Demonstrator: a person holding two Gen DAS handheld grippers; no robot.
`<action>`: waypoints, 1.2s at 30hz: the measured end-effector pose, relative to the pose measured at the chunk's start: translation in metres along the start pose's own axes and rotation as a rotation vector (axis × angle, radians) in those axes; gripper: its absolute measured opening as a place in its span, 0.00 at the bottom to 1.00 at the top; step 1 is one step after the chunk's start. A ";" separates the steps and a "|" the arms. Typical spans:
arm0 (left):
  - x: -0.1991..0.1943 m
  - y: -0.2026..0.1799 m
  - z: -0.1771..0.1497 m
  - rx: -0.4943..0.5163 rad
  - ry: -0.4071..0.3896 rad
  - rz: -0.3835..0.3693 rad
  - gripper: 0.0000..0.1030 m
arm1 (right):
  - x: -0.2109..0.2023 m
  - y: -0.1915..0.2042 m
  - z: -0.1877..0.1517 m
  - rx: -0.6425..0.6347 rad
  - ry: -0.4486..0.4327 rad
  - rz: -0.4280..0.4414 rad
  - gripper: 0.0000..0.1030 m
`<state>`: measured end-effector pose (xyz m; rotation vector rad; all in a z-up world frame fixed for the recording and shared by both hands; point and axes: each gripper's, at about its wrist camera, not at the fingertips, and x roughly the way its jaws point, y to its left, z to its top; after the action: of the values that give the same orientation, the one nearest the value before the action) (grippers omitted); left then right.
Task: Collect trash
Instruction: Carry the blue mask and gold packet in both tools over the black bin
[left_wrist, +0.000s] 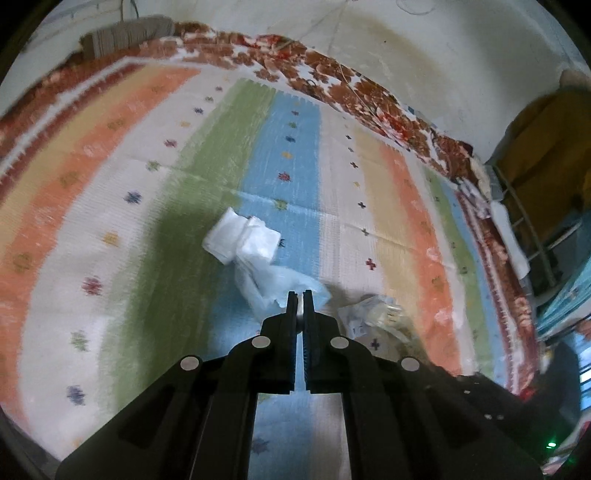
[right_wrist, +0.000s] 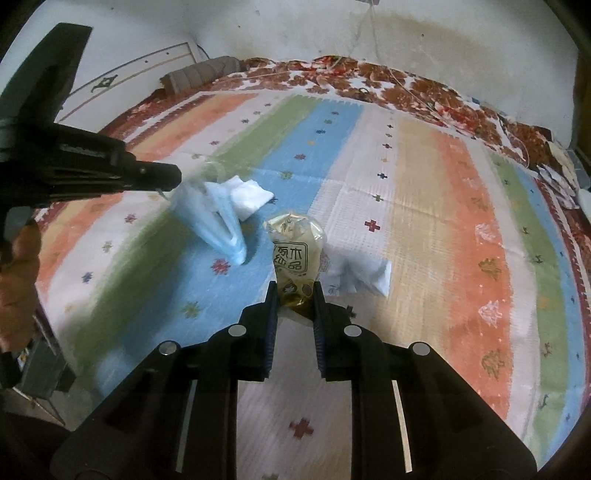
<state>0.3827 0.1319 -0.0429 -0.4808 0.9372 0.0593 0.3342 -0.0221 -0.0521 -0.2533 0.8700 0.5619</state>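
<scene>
right wrist | right gripper (right_wrist: 294, 293) jaws clamped on yellowish clear wrapper (right_wrist: 295, 251) | left gripper (right_wrist: 173, 184) pinching bluish plastic bag (right_wrist: 218, 218)

left tongs (left_wrist: 300, 295) pinch clear bag (left_wrist: 273, 284)

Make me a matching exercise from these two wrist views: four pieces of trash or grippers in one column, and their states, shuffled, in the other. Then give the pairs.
Things:
1. left gripper
2. right gripper
3. folded white tissue
4. crumpled white paper

States:
A. lying on the striped sheet beside the yellow packet
B. shut on the clear plastic bag
C. lying on the blue stripe, behind the clear plastic bag
D. shut on the yellow packet

Pairs: 1-B, 2-D, 3-C, 4-A
</scene>
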 end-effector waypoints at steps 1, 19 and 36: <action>-0.006 -0.003 -0.001 0.015 -0.006 0.007 0.02 | -0.006 0.002 -0.001 -0.009 0.003 0.002 0.16; -0.078 -0.022 -0.046 0.101 -0.002 0.095 0.02 | -0.086 0.015 -0.031 -0.001 -0.016 0.055 0.16; -0.143 -0.050 -0.098 0.100 -0.053 -0.035 0.02 | -0.145 0.019 -0.070 0.047 -0.031 0.074 0.16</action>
<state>0.2354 0.0677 0.0393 -0.4007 0.8750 -0.0063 0.2040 -0.0885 0.0174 -0.1703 0.8640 0.6118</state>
